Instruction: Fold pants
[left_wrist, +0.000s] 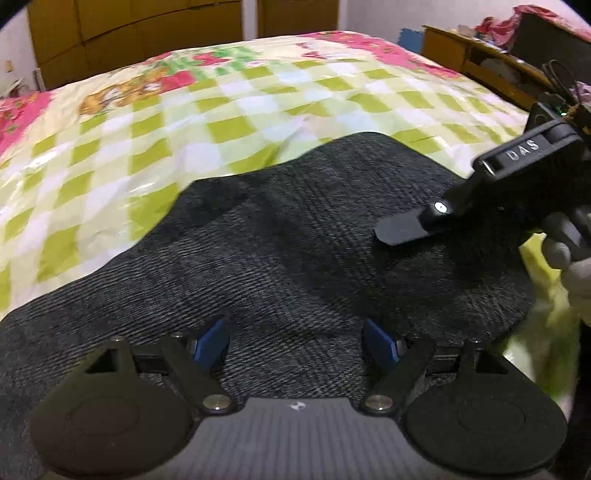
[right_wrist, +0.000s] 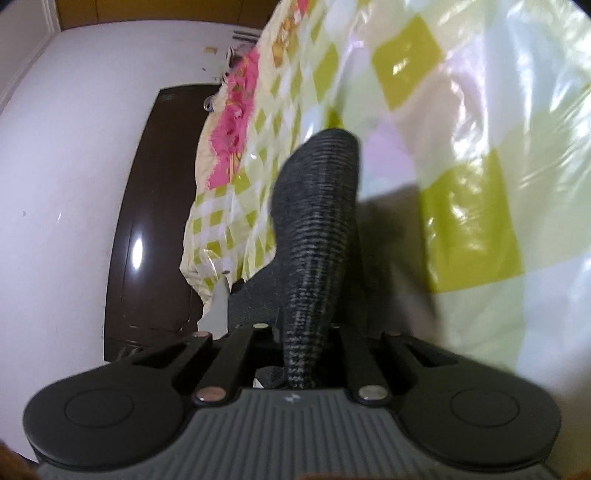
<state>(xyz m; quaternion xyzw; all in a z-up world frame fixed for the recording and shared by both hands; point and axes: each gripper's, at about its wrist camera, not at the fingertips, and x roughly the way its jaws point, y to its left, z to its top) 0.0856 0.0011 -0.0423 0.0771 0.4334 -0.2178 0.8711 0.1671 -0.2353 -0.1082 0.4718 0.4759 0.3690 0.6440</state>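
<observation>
The dark grey ribbed pants (left_wrist: 295, 236) lie spread on the green-checked bedspread (left_wrist: 184, 122). My left gripper (left_wrist: 295, 341) hovers just over the near part of the pants, its blue pads (left_wrist: 210, 341) apart and holding nothing. My right gripper (left_wrist: 402, 227) comes in from the right over the pants' right side. In the right wrist view my right gripper (right_wrist: 303, 332) is shut on a bunched fold of the pants (right_wrist: 317, 221), which rises from between the fingers above the bedspread (right_wrist: 480, 147).
Wooden wardrobes (left_wrist: 140, 33) stand behind the bed. A cluttered wooden shelf (left_wrist: 491, 55) is at the right. In the right wrist view a dark brown board (right_wrist: 155, 221) and a white wall (right_wrist: 62, 166) lie beside the bed's edge.
</observation>
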